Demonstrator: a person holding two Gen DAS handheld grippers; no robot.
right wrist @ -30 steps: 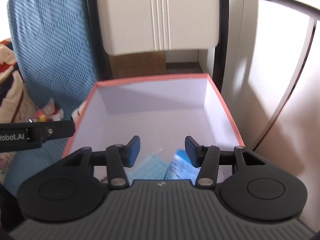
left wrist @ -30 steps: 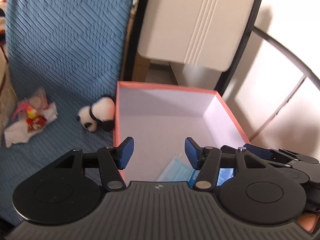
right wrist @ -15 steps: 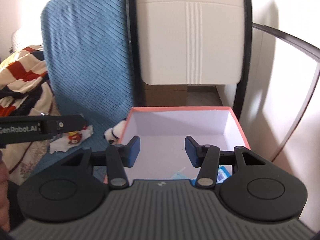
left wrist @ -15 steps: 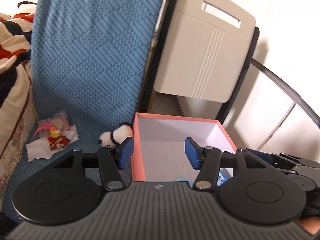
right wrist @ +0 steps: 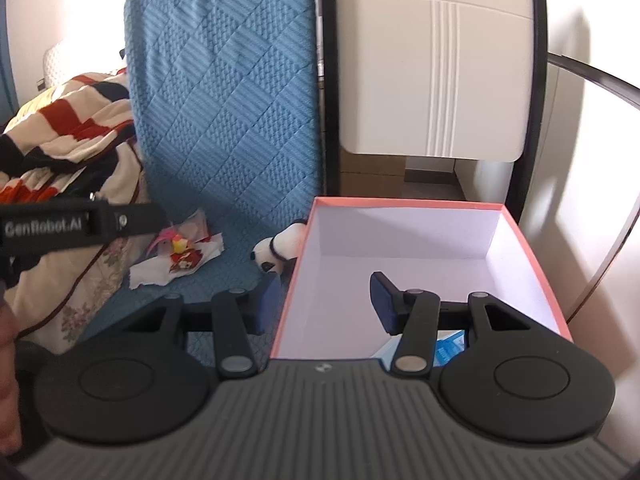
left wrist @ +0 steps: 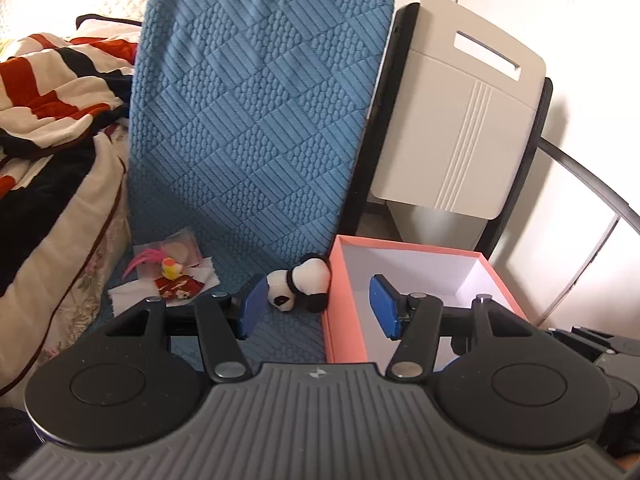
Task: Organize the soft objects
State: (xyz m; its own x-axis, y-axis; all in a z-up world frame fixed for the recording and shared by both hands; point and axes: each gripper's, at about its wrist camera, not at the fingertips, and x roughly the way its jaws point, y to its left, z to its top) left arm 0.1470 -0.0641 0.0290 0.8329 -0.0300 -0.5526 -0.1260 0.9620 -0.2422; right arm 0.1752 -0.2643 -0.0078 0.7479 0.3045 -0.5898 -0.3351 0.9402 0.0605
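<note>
i'm seeing the left gripper (left wrist: pixel 314 306) hanging with its jaws spread about halfway, nothing sitting between the blue pads (left wrist: pixel 251 305). they're touching nothing. in its own view the gap is framing the near-left corner of the pink box (left wrist: pixel 343 300) and a strip of the blue quilted cover (left wrist: pixel 256 120) beside it.

the right gripper (right wrist: pixel 324 306) is reading the same way: jaws parted to a middling width, empty, pads clear of everything. in its view the left pad is showing over the cover just outside the box wall, and the right pad is showing over the white inside of the box (right wrist: pixel 400 264). i'm not able to tell whether either finger is actually dipping below the rim.

the panda plush (left wrist: pixel 300 282) is lying on the cover, pressing against the box's outer left wall, head pointing away from the box. neither gripper is touching it. further left on the same cover, a small doll with a pink feather (left wrist: pixel 172 270) is lying on a white tissue (left wrist: pixel 124 294), well apart from the panda.

inside the box, light blue packets (right wrist: pixel 448 346) are showing at the near edge, mostly hidden behind the right gripper's arm.

a striped blanket (left wrist: pixel 48 92) is piling up at far left, and a cream folding chair (left wrist: pixel 460 120) is standing behind the box.
</note>
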